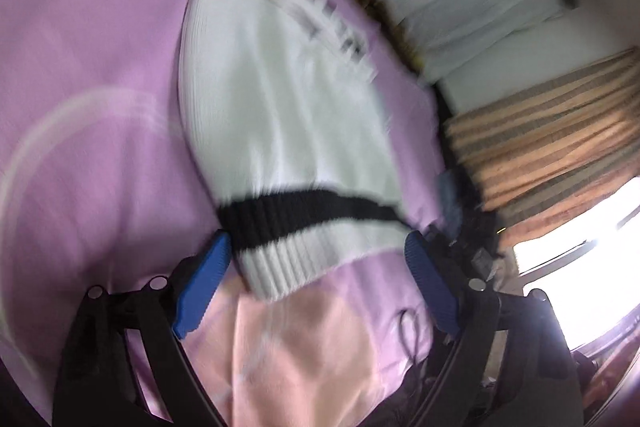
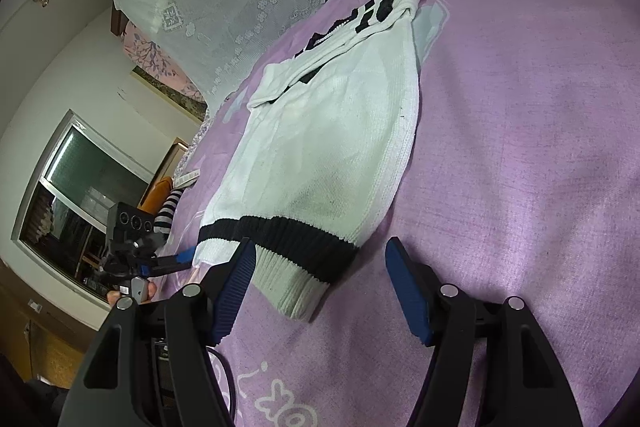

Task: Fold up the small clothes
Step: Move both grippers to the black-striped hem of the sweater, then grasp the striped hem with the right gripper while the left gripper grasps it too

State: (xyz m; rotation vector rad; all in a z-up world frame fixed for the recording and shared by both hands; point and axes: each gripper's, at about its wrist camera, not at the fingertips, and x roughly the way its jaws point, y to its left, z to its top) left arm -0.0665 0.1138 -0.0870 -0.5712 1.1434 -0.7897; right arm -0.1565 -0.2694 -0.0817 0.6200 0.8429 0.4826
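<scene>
Garment: a white knitted sweater [image 2: 320, 147] with a black band above its ribbed hem lies flat on the lilac bedsheet [image 2: 520, 147], hem nearest both tongs.
Writing: black lettering near the sweater's far end, folded over and unreadable; white characters printed on the sheet, not legible.
Left tongs [image 1: 316, 263]: spread apart around the hem, grasping nothing.
Right tongs [image 2: 320, 267]: spread apart, one finger over the hem, grasping nothing.
</scene>
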